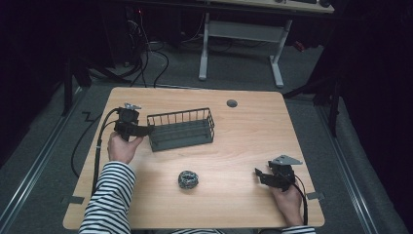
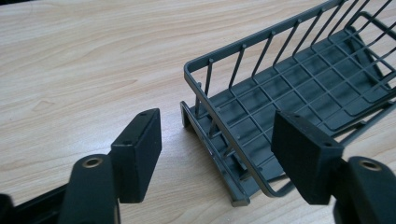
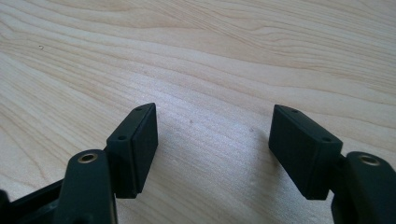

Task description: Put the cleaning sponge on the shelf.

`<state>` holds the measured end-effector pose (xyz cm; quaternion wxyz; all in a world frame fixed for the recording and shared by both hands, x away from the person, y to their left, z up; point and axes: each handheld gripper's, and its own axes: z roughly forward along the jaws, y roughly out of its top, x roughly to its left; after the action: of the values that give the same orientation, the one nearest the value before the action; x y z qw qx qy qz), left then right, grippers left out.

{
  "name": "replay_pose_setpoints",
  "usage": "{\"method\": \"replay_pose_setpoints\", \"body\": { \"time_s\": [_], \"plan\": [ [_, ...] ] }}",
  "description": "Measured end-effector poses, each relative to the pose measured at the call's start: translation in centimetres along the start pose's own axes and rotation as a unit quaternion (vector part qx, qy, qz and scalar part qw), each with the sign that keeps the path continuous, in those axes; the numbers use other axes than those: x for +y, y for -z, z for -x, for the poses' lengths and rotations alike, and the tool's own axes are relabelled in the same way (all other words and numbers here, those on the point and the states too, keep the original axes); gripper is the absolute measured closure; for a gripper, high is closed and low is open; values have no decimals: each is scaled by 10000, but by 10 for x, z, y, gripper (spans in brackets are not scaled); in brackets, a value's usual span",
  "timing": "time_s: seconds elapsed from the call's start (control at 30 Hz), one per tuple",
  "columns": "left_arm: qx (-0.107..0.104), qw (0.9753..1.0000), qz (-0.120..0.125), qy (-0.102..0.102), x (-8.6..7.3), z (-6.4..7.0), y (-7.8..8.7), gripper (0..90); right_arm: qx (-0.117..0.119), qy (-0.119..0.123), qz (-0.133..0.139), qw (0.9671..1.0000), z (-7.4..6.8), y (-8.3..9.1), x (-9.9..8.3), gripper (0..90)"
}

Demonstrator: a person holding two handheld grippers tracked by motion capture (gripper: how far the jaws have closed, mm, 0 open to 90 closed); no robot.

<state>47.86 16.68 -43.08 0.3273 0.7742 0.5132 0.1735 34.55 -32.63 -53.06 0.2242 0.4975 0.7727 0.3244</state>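
1. A light wooden bench (image 1: 234,141) seen from above, with a person's two hands reaching in from the near edge, each holding black tongs.
2. A dark grey wire basket (image 1: 181,129) sits on the left half of the bench, toward the far side, empty.
3. The left tongs (image 1: 146,130) are at the basket's left end. In the left gripper view the jaws stand wide apart, straddling the basket's corner (image 2: 219,135), with one pad (image 2: 306,156) over the basket floor and the other outside the rim. They grip nothing.
4. The right tongs (image 1: 260,175) rest near the right front of the bench, jaws wide apart over bare wood (image 3: 210,93), holding nothing.
5. A small dark ball (image 1: 187,179) lies between the hands, near the front edge.
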Motion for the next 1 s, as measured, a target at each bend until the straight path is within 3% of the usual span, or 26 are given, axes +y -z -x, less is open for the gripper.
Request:
{"method": "replay_pose_setpoints", "body": {
  "time_s": [0.67,1.0],
  "plan": [
    [-127,9995,-238,-181,-2,8,-14,584,2,6,4,10000,0,0,0,331],
    [-162,9993,-268,-222,-4,11,-14,631,8,19,8,10000,0,0,0,331]
  ]
}}
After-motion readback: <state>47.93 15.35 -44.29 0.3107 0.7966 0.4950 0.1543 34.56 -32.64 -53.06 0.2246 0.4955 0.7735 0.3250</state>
